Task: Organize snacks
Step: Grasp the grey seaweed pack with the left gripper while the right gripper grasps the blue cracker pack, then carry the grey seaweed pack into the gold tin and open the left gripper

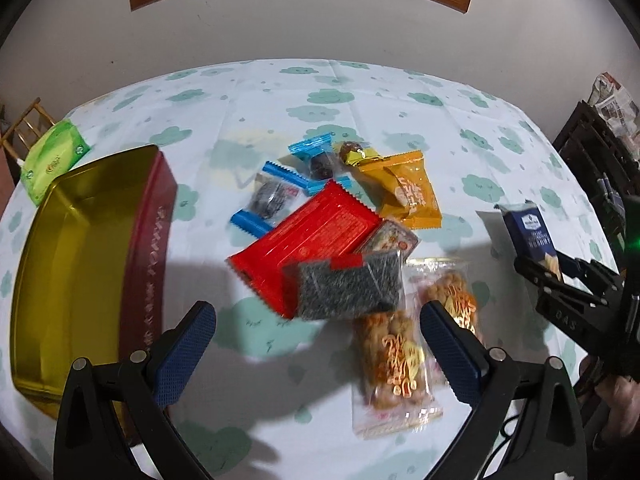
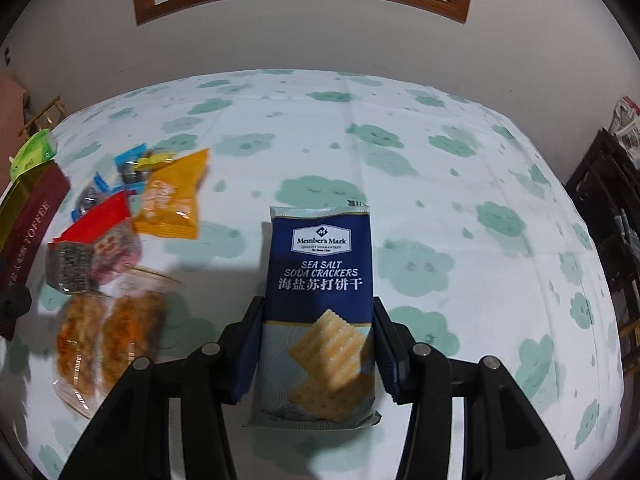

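- Left wrist view: nearest the camera, the left gripper [image 1: 318, 344] has its blue-padded fingers [image 1: 188, 354] spread wide with nothing between them, above the bench [image 1: 280, 92] under a white cloth printed with green clouds.
- Just beyond lie two clear packs of orange fried snacks [image 1: 394, 360], a grey speckled packet [image 1: 348, 290] overlapping a red foil packet [image 1: 308, 240], and a yellow pouch [image 1: 408, 190].
- An open gold-lined maroon tin [image 1: 86, 248] stands at left.
- Right wrist view: the right gripper [image 2: 318, 344] has its fingers [image 2: 250, 356] pressed against both sides of a navy sea salt soda cracker packet [image 2: 320, 272], held above the bench.
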Demonstrator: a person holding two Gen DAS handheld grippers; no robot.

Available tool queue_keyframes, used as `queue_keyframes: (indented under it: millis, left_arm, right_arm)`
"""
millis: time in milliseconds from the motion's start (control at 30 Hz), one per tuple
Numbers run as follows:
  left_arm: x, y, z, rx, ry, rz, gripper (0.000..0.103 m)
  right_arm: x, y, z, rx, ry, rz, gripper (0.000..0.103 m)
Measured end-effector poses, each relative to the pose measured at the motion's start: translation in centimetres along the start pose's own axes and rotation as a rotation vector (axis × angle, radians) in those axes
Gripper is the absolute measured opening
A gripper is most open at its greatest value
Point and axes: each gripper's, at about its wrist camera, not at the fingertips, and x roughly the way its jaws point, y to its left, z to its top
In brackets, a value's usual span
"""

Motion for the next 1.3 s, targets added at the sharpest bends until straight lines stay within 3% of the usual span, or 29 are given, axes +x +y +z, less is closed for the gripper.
queue_keyframes:
  millis: [300,600,667,767,1300]
  left_arm:
    - [2.3,-0.3,0.9,-0.002,0.026,-0.011,0.092]
    - [3.6,-0.4,1.0,-0.011,0.057,-0.055,0.073]
    - [3.9,-0.5,0.9,-0.011,0.068,-0.069,0.063]
    - [3.9,-0.9,0.8,0.007,0.064,-0.049,0.059]
    - [2.9,-0.4,0.5,-0.003,0.061,-0.041,0.057]
  right_arm:
    - [1.2,-1.6,-0.5,0.040,-0.002,0.007,0.051]
    - [1.2,-1.8,-0.7,0.045,-0.031,0.012,0.051]
    - [1.2,-1.8,-0.7,0.046,-0.034,0.012,0.051]
    - [1.2,-1.8,-0.7,0.048,-0.040,0.010,0.051]
    - [1.1,-1.8,-1.1,0.050,-0.061,0.003,0.051]
